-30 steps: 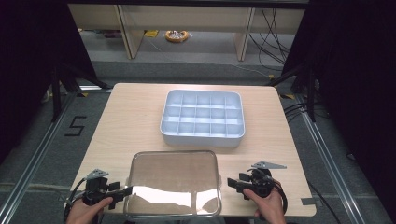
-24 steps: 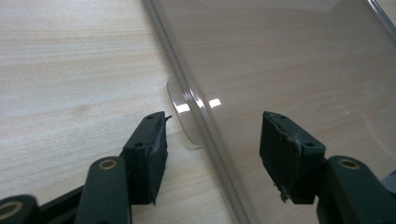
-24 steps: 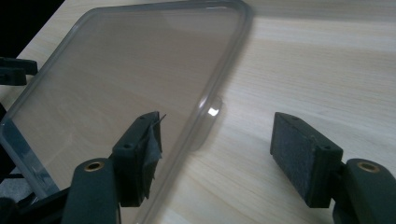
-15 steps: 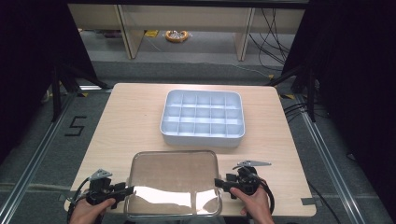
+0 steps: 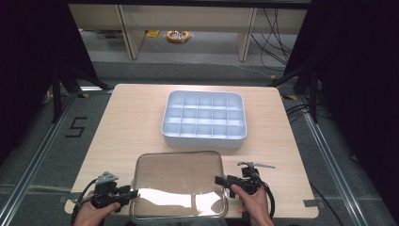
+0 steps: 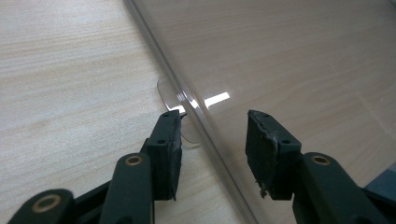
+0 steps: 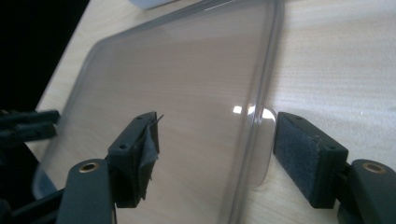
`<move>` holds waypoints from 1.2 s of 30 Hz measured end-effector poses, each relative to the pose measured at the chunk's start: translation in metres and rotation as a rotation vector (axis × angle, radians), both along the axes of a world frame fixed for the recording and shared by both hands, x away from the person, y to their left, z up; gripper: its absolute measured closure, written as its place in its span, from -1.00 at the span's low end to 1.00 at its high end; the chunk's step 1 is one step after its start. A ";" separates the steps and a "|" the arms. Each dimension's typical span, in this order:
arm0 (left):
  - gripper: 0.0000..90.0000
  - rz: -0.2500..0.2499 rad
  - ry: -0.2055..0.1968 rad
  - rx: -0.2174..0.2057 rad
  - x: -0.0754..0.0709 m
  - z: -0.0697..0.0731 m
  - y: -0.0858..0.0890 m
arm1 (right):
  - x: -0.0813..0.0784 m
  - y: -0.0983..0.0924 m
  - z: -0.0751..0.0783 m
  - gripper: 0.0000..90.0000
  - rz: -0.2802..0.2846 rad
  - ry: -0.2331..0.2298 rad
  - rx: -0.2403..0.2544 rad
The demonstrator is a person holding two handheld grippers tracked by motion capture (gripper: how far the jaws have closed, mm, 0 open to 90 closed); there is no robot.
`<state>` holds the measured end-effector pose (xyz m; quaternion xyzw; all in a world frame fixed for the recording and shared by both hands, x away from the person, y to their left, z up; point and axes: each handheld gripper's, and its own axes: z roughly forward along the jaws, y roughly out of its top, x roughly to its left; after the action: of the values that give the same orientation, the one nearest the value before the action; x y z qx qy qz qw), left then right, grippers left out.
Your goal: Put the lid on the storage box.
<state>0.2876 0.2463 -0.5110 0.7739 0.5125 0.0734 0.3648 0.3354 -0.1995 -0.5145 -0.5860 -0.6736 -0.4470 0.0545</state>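
A clear plastic lid (image 5: 179, 181) lies flat near the table's front edge, and behind it stands a white compartment tray (image 5: 204, 117). My left gripper (image 5: 134, 193) is at the lid's left rim. In the left gripper view its jaws (image 6: 214, 116) straddle the lid's (image 6: 289, 60) rim by a small tab (image 6: 166, 88); they have just been closing, and a gap still shows on each side of the rim. My right gripper (image 5: 220, 180) stands open at the right rim. Its jaws (image 7: 217, 119) bracket the lid's (image 7: 177, 70) edge and tab (image 7: 266, 114) without touching.
The wooden table (image 5: 131, 122) has bare room left and right of the tray. Dark curtains flank the table. Cables and a shelf frame lie on the floor beyond the far edge.
My right hand has moved left until its jaws sit over the lid's right edge. The left gripper stayed at the left edge and its jaws narrowed.
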 end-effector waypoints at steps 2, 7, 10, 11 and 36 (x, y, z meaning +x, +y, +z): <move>0.22 0.000 -0.002 0.004 0.000 0.000 0.000 | -0.001 -0.002 -0.001 -0.19 -0.016 0.015 0.020; 0.20 0.000 -0.005 0.009 0.000 0.000 0.002 | -0.005 -0.005 -0.001 0.00 -0.063 0.087 0.080; 0.21 -0.002 -0.005 0.012 0.000 0.000 0.002 | -0.008 -0.007 -0.002 0.16 -0.067 0.151 0.158; 0.21 -0.006 0.001 0.023 0.000 0.001 0.002 | -0.008 -0.007 -0.002 0.16 -0.067 0.151 0.158; -0.31 0.048 0.027 -0.099 0.006 -0.002 0.005 | -0.012 -0.004 0.025 0.64 0.094 -0.121 0.151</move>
<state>0.2932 0.2517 -0.5125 0.7434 0.5388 0.0460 0.3937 0.3229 -0.2034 -0.4898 -0.5198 -0.6669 -0.5281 0.0786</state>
